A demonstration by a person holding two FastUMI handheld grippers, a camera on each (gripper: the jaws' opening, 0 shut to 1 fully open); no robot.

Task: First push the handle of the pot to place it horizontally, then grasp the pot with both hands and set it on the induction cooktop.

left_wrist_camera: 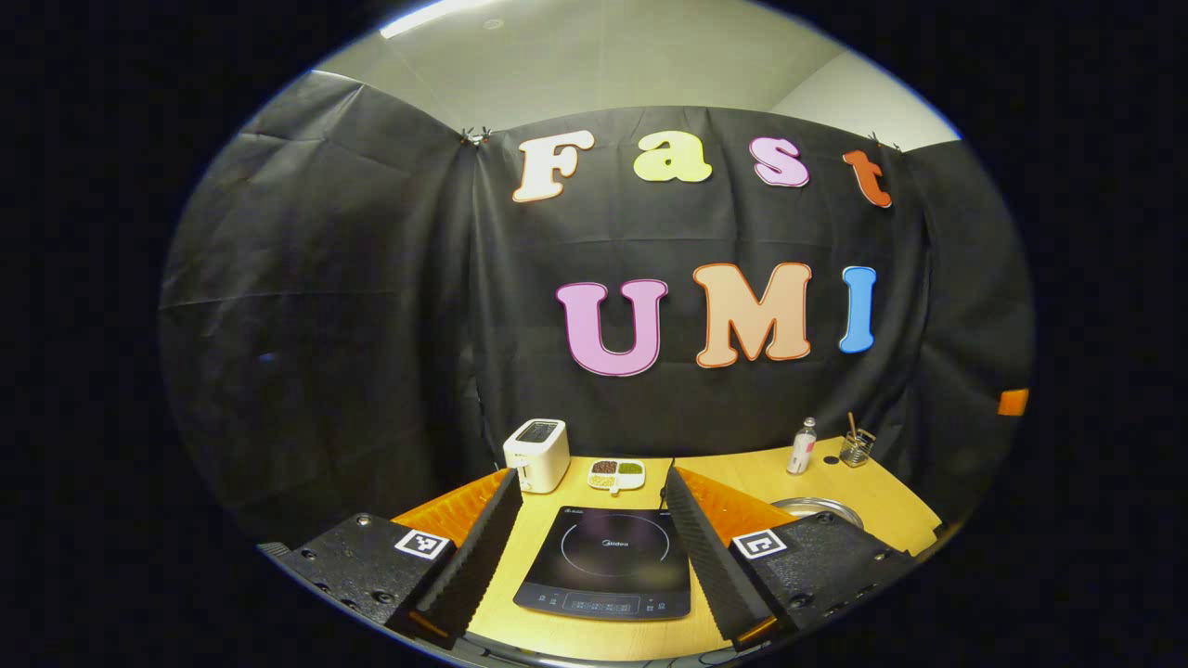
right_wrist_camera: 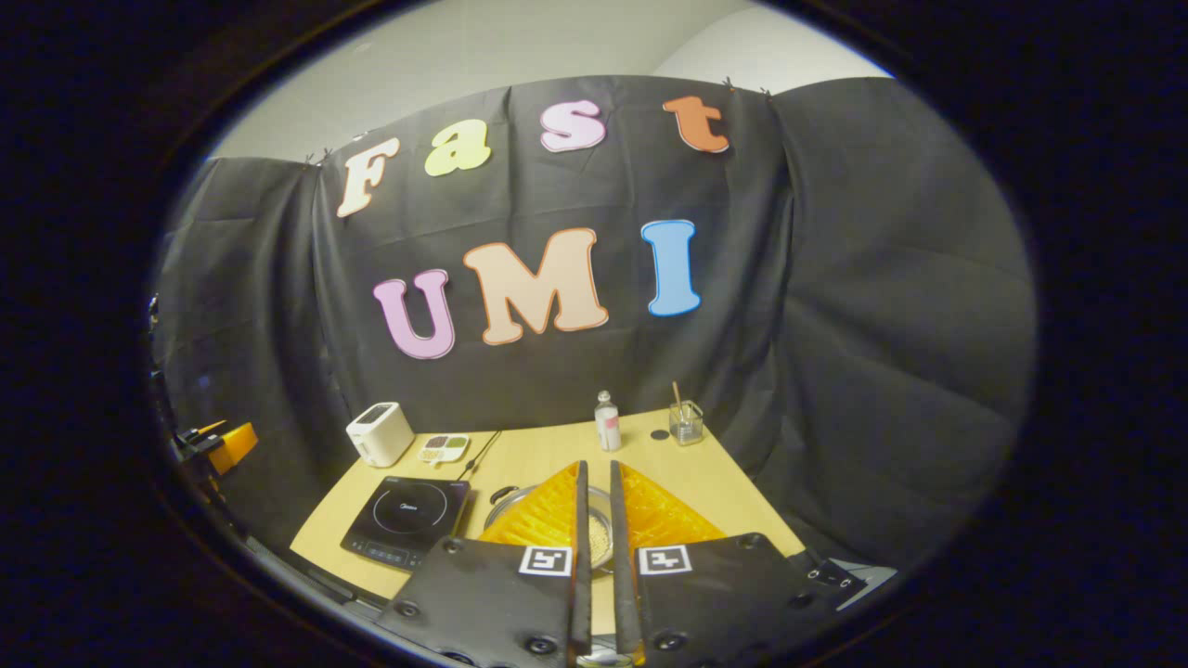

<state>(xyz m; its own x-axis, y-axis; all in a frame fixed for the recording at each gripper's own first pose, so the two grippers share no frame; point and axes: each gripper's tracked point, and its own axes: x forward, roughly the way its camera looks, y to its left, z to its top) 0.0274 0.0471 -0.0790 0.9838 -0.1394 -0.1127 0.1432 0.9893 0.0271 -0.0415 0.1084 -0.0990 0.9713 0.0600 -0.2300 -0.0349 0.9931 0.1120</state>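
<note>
A black induction cooktop (left_wrist_camera: 608, 561) lies flat on the wooden table (left_wrist_camera: 742, 468), showing between the wide-apart fingers of my left gripper (left_wrist_camera: 590, 473), which is open and empty above it. To its right shows the steel rim of the pot (left_wrist_camera: 817, 508). In the right gripper view the pot (right_wrist_camera: 497, 512) sits just right of the cooktop (right_wrist_camera: 406, 520), largely hidden behind my right gripper (right_wrist_camera: 597, 464). That gripper's fingers are close together with a thin gap and hold nothing. A small dark handle (right_wrist_camera: 502, 492) shows on the pot's far-left rim.
Along the back stand a white toaster (left_wrist_camera: 536, 455), a small dish of beans (left_wrist_camera: 616, 475), a bottle (left_wrist_camera: 803, 447) and a glass (left_wrist_camera: 857, 450) holding a stick. A thin black cable (right_wrist_camera: 478, 455) runs behind the cooktop. The left gripper (right_wrist_camera: 218, 445) shows at the far left of the right gripper view.
</note>
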